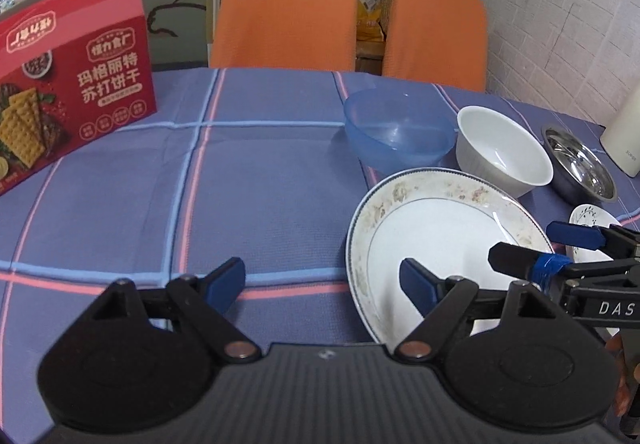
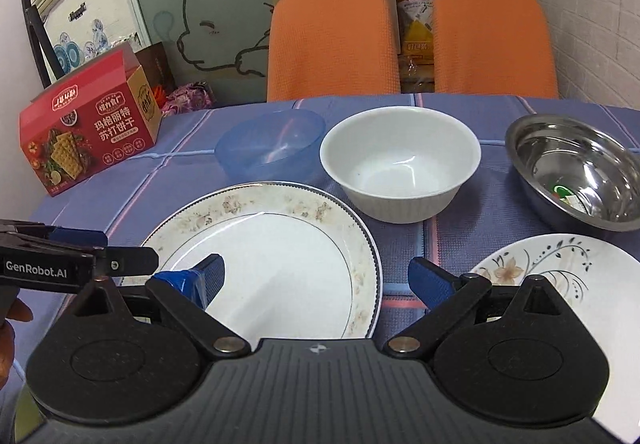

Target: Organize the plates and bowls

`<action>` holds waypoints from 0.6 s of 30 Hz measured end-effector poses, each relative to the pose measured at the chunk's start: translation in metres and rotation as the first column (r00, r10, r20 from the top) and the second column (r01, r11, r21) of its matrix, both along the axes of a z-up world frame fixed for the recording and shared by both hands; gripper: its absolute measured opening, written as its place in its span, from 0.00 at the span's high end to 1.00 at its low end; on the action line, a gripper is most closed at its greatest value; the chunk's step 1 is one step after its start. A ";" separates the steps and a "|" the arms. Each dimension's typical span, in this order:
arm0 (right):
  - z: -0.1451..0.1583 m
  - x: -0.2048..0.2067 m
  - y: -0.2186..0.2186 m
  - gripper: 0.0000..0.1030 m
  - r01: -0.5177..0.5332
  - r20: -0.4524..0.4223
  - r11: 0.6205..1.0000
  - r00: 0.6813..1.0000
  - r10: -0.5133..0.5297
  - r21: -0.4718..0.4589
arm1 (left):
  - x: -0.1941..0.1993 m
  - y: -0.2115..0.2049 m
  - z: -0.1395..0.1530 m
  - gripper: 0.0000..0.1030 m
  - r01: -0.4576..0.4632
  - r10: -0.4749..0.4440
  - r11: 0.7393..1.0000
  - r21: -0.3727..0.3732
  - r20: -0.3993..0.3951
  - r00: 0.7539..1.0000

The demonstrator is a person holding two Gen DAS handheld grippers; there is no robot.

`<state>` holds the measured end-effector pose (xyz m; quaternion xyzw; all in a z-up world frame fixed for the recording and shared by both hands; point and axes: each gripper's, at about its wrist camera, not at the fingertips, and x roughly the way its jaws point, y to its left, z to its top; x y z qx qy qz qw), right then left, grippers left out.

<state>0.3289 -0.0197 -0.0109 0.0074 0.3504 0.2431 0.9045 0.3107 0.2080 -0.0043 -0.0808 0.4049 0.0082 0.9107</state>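
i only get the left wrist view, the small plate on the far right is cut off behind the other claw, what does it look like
Observer: The small plate is white with a flower and dark leafy sprigs painted on it, and it is empty.
Operator: anything inside the steel bowl, mine just shows glare
Observer: Yes, the steel bowl has a small green-and-white sticker or label low on its inner wall.
Operator: where is the right claw sitting
Observer: The right claw is open, one finger over the big plate and the other over the tablecloth between the two plates; it holds nothing.
Operator: and the red box, closed?
Observer: The red box has a gabled top that looks closed.
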 end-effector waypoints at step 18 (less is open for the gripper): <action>-0.005 -0.010 0.026 0.16 -0.023 -0.017 0.999 1.000 0.023 -0.025 | -0.003 0.017 -0.006 0.20 -0.017 0.017 1.000 0.010 0.006 1.000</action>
